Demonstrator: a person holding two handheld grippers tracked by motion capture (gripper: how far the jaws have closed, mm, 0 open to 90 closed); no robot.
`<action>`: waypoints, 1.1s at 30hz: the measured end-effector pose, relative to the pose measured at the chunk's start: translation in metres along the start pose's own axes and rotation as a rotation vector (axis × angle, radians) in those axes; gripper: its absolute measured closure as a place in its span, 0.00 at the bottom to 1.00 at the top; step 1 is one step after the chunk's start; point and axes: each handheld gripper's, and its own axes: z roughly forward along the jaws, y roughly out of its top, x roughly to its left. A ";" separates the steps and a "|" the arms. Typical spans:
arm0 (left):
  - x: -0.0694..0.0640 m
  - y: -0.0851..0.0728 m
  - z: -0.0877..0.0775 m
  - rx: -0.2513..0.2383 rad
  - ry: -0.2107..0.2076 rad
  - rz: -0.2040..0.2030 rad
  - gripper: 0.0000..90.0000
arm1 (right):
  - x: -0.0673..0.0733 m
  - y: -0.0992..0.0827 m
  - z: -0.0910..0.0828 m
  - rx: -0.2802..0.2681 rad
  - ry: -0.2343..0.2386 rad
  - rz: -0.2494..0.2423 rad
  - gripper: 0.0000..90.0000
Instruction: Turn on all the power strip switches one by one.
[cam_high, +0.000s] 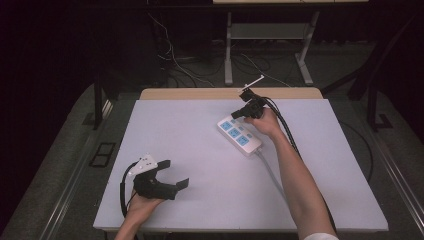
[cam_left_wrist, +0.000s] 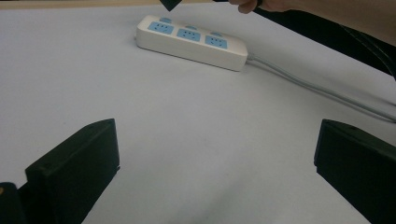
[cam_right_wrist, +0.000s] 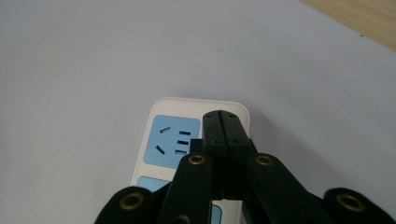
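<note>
Jaws of my right gripper (cam_right_wrist: 223, 122) are pressed together, holding nothing, tip hovering over the far end of the white power strip (cam_high: 240, 136), which lies right of centre on the table (cam_high: 180, 150). I judge I'm about to press its end switch: come straight down, lightly, so the strip doesn't skid. My left gripper (cam_high: 172, 175) rests spread wide, well apart.
</note>
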 end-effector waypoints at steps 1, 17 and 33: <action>0.000 0.000 0.000 0.000 0.000 0.001 0.00 | 0.000 0.000 0.002 0.005 -0.004 -0.003 1.00; -0.001 0.000 0.001 0.004 0.001 0.005 0.00 | 0.001 -0.005 0.012 -0.003 -0.026 -0.005 1.00; -0.002 0.000 0.002 0.009 0.002 0.007 0.00 | 0.001 -0.011 0.013 -0.040 -0.031 -0.002 1.00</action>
